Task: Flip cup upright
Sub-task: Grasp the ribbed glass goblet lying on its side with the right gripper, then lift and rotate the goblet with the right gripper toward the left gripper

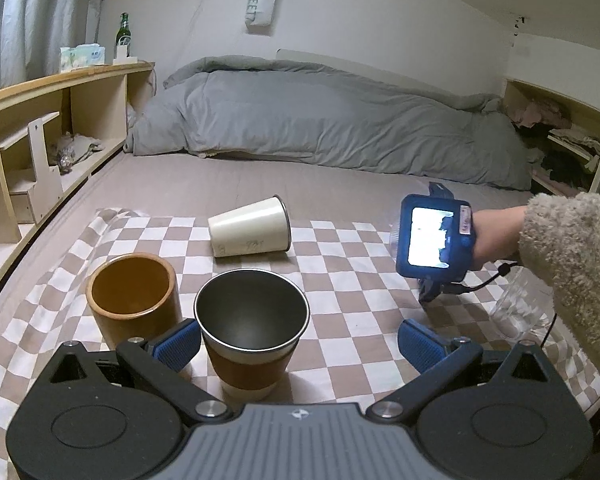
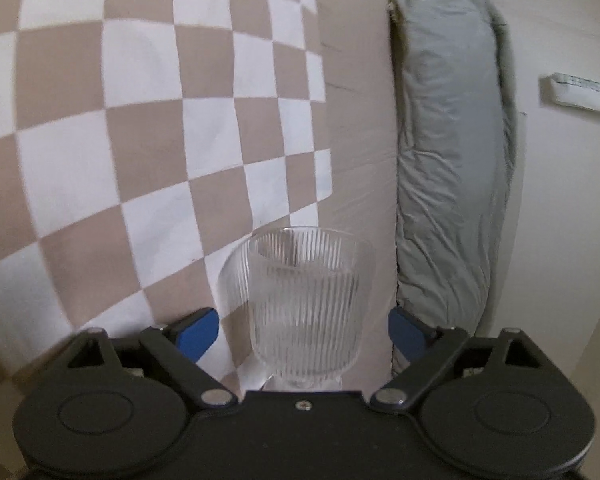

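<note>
A cream metal cup (image 1: 250, 229) lies on its side on the checkered cloth (image 1: 360, 280), mouth to the right. A steel cup with a brown sleeve (image 1: 251, 330) stands upright between my left gripper's (image 1: 300, 346) open fingers, close to the left pad (image 1: 178, 344). A brown ceramic cup (image 1: 134, 292) stands upright to its left. My right gripper (image 2: 303, 330) is open around a ribbed clear glass (image 2: 306, 304), with gaps on both sides. In the left wrist view the right gripper's blue body (image 1: 434, 236) is at the right, with the glass (image 1: 520, 308) below the sleeve.
The cloth lies on a bed. A grey duvet (image 1: 320, 120) is bunched along the far side. A wooden shelf (image 1: 40, 128) with a green bottle (image 1: 123, 32) runs along the left. A fuzzy-sleeved arm (image 1: 572, 264) reaches in from the right.
</note>
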Motion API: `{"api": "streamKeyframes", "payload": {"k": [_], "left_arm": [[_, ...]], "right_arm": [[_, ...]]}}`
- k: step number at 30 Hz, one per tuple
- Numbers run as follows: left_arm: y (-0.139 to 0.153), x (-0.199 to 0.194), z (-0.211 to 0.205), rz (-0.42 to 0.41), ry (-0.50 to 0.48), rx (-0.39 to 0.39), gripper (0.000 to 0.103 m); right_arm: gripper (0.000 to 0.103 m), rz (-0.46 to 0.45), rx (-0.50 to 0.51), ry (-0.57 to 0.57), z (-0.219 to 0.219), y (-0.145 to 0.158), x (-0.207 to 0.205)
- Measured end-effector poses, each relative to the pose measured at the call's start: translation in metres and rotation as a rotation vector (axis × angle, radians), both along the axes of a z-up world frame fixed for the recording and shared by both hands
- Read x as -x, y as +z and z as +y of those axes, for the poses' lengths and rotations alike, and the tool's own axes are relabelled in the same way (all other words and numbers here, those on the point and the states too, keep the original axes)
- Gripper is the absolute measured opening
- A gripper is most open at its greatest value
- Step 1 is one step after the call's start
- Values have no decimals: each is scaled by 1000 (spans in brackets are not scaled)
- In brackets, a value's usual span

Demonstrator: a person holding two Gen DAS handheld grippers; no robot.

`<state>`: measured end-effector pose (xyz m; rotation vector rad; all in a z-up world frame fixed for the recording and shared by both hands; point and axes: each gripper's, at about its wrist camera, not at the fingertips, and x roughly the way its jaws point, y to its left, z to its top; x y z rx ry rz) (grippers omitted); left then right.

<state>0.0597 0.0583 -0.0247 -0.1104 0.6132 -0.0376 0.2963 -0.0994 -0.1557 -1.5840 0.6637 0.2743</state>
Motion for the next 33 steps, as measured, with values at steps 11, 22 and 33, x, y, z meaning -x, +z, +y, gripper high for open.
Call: {"api": "streamKeyframes", "payload": {"k": [11,22,33], "left_arm": [[6,10,1,-4,2,15,103],[19,41,-24,-58,-28,-29,103],[28,70,-43,-66,-41,-80,103]], "right_arm": [[71,-95,15,100,-1,-10,30],[71,-146,19,469,-7,-11,181],[71,-75,-40,564,-2,9,247]]}}
